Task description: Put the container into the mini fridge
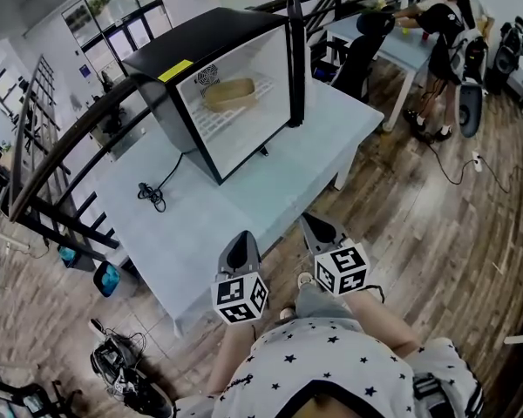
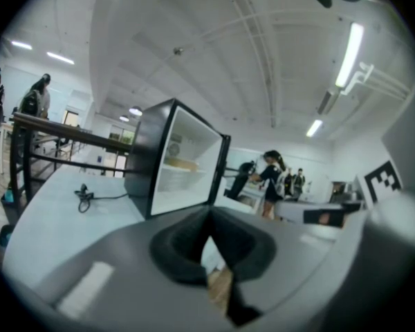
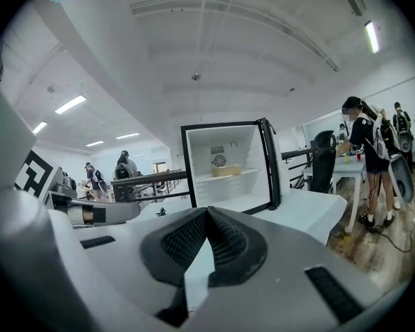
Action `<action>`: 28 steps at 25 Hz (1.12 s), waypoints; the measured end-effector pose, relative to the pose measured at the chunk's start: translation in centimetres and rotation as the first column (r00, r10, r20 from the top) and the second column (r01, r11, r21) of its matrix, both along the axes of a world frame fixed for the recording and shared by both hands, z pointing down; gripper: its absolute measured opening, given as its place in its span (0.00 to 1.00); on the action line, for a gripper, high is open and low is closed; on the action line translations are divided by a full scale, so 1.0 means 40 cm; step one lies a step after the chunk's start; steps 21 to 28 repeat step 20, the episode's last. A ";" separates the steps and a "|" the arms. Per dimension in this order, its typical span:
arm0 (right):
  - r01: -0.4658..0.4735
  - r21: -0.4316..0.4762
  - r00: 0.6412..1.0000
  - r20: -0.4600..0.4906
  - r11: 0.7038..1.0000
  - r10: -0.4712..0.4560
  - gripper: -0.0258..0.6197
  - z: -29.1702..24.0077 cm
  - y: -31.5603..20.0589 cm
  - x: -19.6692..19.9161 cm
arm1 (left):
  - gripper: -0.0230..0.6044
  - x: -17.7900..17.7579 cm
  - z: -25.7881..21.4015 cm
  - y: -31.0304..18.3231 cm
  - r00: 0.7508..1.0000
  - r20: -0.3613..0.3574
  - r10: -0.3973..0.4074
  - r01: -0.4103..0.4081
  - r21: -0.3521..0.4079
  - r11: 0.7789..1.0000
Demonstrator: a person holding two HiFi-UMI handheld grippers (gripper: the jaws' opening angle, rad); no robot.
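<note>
1. Head view: The container [image 1: 230, 92] lies on the wire shelf inside the mini fridge [image 1: 170, 103], upper centre of the frame, and the door [image 1: 295, 55] stands open at its right. The placing looks done. Both tools hang low at bottom centre, well apart from the fridge. The left gripper [image 1: 243, 240] and right gripper [image 1: 319, 227] are closed with nothing in them. If anything is left, it is the door, which would call for a long reach forward to swing it to. The fridge stands on a pale table [image 1: 244, 207] with its cable [image 1: 152, 194] coiled at left; wooden floor [image 1: 436, 225] lies at right.

2. Left gripper view: The jaws meet at bottom centre, holding nothing. The fridge sits centre-left with the container a tan shape on its shelf. People stand in the background, under a high white ceiling with strip lights.

3. Right gripper view: The jaws are fully together and empty. The open fridge is at centre with the container on the shelf. A person stands at another table at right.
</note>
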State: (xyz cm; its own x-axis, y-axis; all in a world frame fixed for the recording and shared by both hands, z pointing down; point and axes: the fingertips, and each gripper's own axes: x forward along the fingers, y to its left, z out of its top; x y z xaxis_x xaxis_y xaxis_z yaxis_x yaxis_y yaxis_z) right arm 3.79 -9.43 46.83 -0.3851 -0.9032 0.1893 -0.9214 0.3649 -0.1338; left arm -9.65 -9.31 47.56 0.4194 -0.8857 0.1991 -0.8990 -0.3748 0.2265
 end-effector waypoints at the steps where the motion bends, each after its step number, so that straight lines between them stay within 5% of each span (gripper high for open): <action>1: 0.001 0.000 1.000 0.001 1.000 -0.001 0.07 -0.001 0.001 -0.001 | 0.05 0.001 -0.002 0.000 1.000 0.000 0.001 -0.001 0.001 1.000; 28: 0.023 0.015 1.000 0.015 1.000 -0.024 0.07 -0.005 0.004 -0.012 | 0.05 0.011 0.000 0.001 1.000 0.012 0.020 -0.020 0.001 1.000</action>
